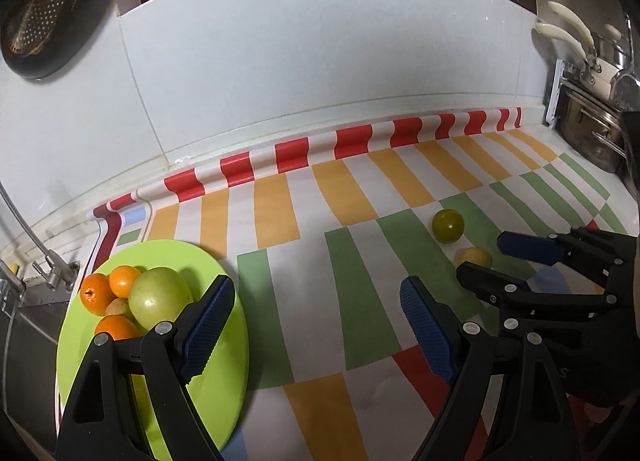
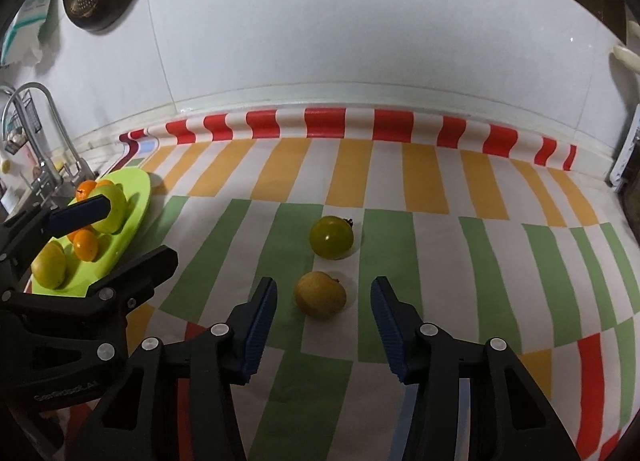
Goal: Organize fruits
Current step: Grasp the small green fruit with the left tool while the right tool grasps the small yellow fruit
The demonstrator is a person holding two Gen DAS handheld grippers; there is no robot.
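My right gripper (image 2: pixel 323 325) has its blue-padded fingers (image 2: pixel 260 325) spread wide, low in the frame, and they pinch nothing. A small yellow fruit (image 2: pixel 320 293) lies on the striped surface (image 2: pixel 440 261) just ahead, lined up with the gap between them but touching neither pad. A rounder green fruit (image 2: pixel 331 237) sits just beyond it, toward the centre of the frame, close to the yellow one but apart from it.

My left gripper (image 1: pixel 316 335) is also spread and holds nothing; in its own view its left finger (image 1: pixel 206 327) overlaps the right edge of the lime green plate (image 1: pixel 228 361) at lower left. On that plate a large pale green fruit (image 1: pixel 160 297) rests against 3 oranges (image 1: pixel 96 293) and a small yellowish fruit (image 1: pixel 117 307). From the right wrist view 1 more yellow-green fruit (image 2: pixel 49 265) shows at the near end of the plate.

A dark colander (image 1: pixel 48 5) hangs in the upper left, and a faucet (image 2: pixel 38 133) stands at the left edge
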